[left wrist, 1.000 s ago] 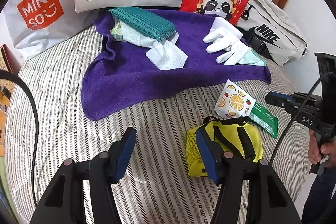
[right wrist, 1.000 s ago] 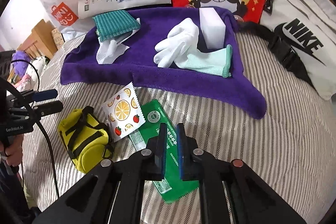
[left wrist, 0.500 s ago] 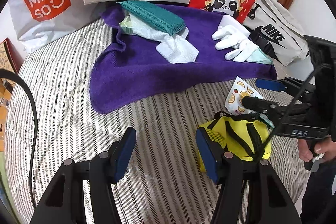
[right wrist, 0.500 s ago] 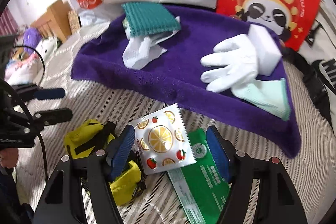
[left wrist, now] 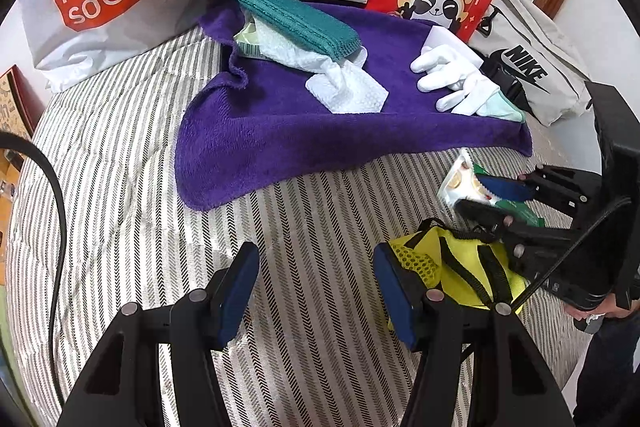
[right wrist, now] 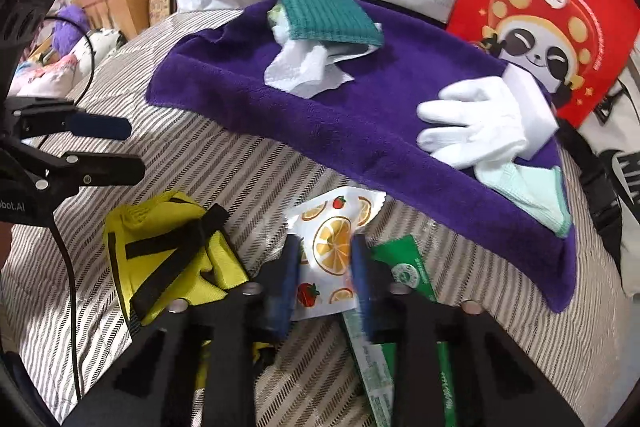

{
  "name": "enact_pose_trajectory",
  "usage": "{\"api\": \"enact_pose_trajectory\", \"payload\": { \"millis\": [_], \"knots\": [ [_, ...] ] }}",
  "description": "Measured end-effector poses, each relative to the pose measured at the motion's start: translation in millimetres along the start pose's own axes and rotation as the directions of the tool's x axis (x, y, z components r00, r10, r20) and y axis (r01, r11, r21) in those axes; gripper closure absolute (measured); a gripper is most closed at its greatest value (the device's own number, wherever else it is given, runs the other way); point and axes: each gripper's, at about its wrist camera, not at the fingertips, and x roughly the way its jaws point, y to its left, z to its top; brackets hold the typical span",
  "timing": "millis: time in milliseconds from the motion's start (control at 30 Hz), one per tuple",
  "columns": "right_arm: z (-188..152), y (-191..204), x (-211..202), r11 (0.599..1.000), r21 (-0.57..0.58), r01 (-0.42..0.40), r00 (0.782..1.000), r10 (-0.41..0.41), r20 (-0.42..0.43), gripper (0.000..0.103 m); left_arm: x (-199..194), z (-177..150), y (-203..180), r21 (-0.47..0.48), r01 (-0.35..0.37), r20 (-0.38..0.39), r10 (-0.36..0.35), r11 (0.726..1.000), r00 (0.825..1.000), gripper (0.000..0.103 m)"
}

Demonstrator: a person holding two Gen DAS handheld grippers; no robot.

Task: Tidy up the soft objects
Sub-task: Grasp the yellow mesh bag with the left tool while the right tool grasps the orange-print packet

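The fruit-print packet (right wrist: 334,247) is straddled by the narrowed right tongs (right wrist: 326,279), yellow bag (right wrist: 168,255) crowding left; left tongs (left wrist: 316,291) are held wide above the striped bed (left wrist: 120,187).

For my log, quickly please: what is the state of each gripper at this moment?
Left gripper: open, holding nothing, beside the yellow pouch.
Right gripper: closing around the fruit-print packet; whether it already grips cannot be told.
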Motion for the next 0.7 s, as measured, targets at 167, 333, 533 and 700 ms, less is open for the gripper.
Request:
{"api": "enact_pose_trajectory", "payload": {
  "millis": [167,333,533,700],
  "knots": [
    [-3.8,-13.3,-9.3,0.998,0.058,-0.01,1.0,0.009,0.011,0.082,0.8,-0.8,-3.4,0.006,0.007,-0.004,-0.007,1.0,1.0,0.046],
    [-9.9,-34.1,-25.9,0.988,0.153,-0.008,0.999,0.002,0.036,0.082,-3.5,-2.5,-9.3,0.02,0.03,0.01,-0.03,0.999,0.999,0.046],
    [-20.5,-59.8,-42.2,0.974,0.226,0.024,0.998,-0.036,0.048,0.082,-13.4,-4.7,-22.3,0.054,0.095,0.028,-0.097,0.994,0.995,0.045],
    [-34.4,-78.8,-51.5,0.959,0.279,0.039,0.997,-0.055,0.05,0.082,-18.6,-10.6,-39.7,0.121,0.114,0.036,-0.119,0.986,0.992,0.038]
  ]
}}
